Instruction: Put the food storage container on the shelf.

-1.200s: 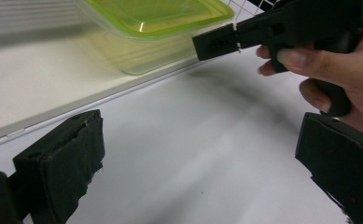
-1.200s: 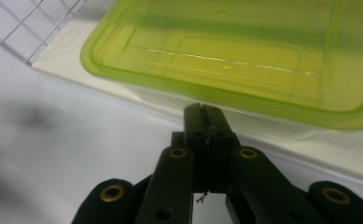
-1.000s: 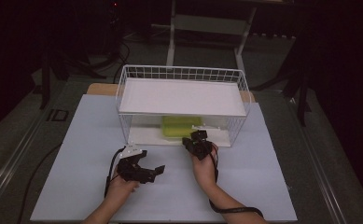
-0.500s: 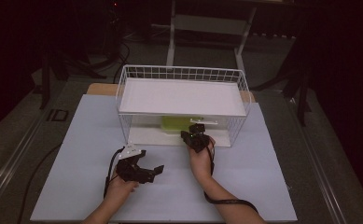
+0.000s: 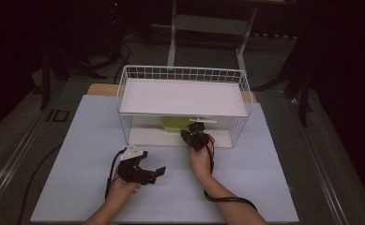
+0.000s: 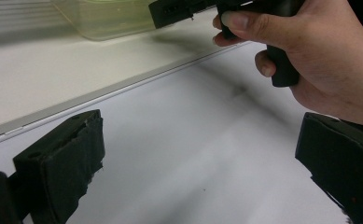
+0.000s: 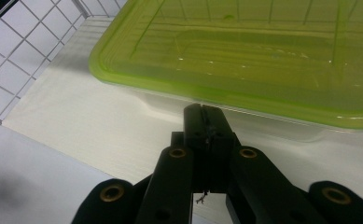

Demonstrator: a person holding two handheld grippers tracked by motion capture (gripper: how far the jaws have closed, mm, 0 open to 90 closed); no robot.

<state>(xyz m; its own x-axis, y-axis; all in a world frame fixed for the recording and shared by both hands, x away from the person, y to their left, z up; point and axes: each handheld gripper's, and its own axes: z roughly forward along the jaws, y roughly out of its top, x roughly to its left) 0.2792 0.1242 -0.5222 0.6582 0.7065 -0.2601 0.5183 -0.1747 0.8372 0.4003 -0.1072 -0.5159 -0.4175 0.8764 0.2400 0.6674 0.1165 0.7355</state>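
One green-lidded container (image 7: 244, 60) at centre frame in the high view, sitting on the lower shelf of the white wire rack (image 5: 124, 101), not yet lifted or pulled out. Right gripper (image 7: 206, 122) at its near edge, jaws pressed together, gripping nothing (contact with the lid rim unclear). Left gripper (image 5: 153, 174) spread wide, idle at lower left on the table (image 5: 264, 187). Removal seemingly barely begun.

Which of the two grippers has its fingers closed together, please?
The right gripper, reaching into the wire rack toward the green-lidded container, has its fingers pressed together with nothing between them. The left gripper, resting on the table, has its fingers spread wide.
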